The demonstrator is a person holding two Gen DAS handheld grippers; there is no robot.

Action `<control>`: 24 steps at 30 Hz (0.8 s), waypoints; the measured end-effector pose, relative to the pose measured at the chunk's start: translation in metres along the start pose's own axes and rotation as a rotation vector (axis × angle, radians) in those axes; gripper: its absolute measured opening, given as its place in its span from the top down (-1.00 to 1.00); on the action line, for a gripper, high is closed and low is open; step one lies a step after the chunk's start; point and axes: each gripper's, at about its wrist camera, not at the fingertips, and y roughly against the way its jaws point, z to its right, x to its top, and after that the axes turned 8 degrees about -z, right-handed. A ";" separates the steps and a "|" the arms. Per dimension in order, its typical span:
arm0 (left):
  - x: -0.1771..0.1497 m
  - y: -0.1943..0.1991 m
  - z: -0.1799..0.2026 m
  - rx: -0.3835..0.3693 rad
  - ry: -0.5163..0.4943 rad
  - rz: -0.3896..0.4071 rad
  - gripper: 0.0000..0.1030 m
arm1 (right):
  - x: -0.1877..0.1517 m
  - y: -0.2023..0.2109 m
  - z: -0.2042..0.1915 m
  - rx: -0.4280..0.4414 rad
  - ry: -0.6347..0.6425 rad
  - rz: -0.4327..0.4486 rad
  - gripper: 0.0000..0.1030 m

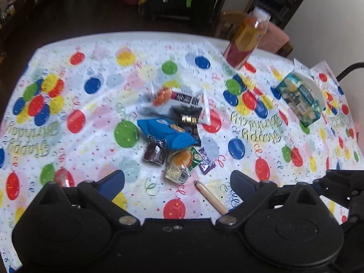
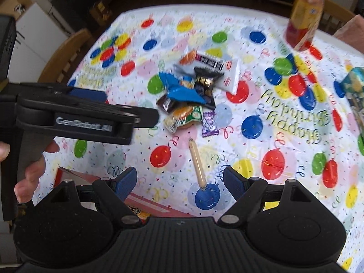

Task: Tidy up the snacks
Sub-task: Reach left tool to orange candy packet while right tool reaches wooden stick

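A heap of snack packets [image 1: 173, 132] lies mid-table on a balloon-print cloth [image 1: 79, 104]. It includes a blue bag [image 1: 166, 132], a black packet [image 1: 186, 120], a long white packet [image 1: 204, 109] and a purple candy [image 1: 206, 161]. A thin sausage stick [image 1: 210, 196] lies alone in front of the heap. My left gripper [image 1: 177, 182] is open, just short of the heap, holding nothing. My right gripper [image 2: 180, 182] is also open and empty, with the sausage stick [image 2: 198, 163] lying lengthwise between its fingers' line. The heap [image 2: 191, 91] lies beyond it.
An orange drink bottle [image 1: 246, 38] stands at the far right. A green-blue box [image 1: 300, 95] sits near the right edge. A flat red carton [image 2: 147, 202] lies under my right gripper. A hand [image 2: 34, 173] holds the left gripper's body [image 2: 84, 122]. A wooden chair [image 2: 66, 54] stands left.
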 end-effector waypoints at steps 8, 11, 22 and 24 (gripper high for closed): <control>0.017 -0.048 0.002 0.006 -0.029 -0.096 -0.49 | 0.018 -0.042 0.009 0.015 0.044 -0.066 -0.41; 0.020 -0.059 0.003 -0.010 -0.037 -0.120 -0.39 | 0.021 -0.056 0.013 0.019 0.054 -0.091 -0.17; 0.028 -0.085 0.014 -0.051 -0.055 -0.180 -0.06 | 0.032 -0.088 0.023 0.026 0.055 -0.157 0.22; 0.029 -0.088 0.015 -0.039 -0.054 -0.181 -0.05 | 0.033 -0.092 0.024 0.025 0.056 -0.163 0.32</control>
